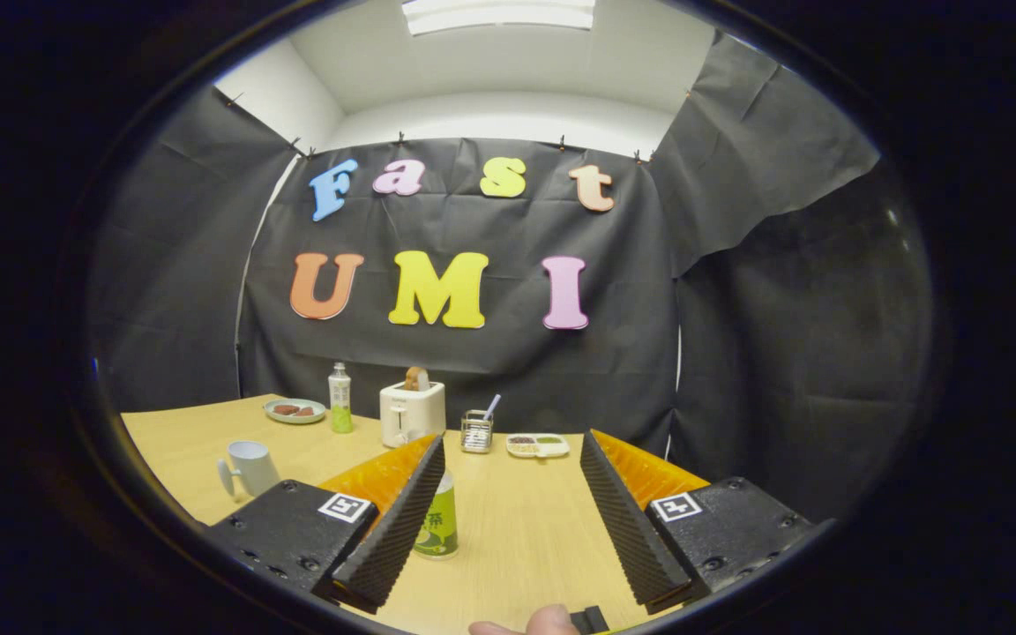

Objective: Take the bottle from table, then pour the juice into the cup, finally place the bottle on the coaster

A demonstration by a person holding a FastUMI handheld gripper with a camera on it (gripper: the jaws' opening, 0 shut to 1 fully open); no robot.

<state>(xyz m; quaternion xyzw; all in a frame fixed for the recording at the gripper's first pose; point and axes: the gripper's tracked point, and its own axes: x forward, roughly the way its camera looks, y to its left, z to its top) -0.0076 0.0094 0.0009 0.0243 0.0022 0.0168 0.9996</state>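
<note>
Gripper view: the gripper (512,511) holds its ribbed fingers (393,529) spread wide, gripping nothing. A green-labelled bottle (437,527) stands on the table (526,538), right against the inner face of the left finger — bare pale wood fills the gap toward the right finger. A smooth white cup (248,467) sits lower left, near the table's edge. Along the far edge, mid-frame: a round plate (295,410), a taller slim bottle (340,399), a boxy white toaster (412,413), a wire holder (476,432) and a shallow tray (538,445). A fingertip (543,622) shows at bottom centre.

Bright ceiling panel (497,14) overhead; sharp, fisheye-curved edges.
</note>
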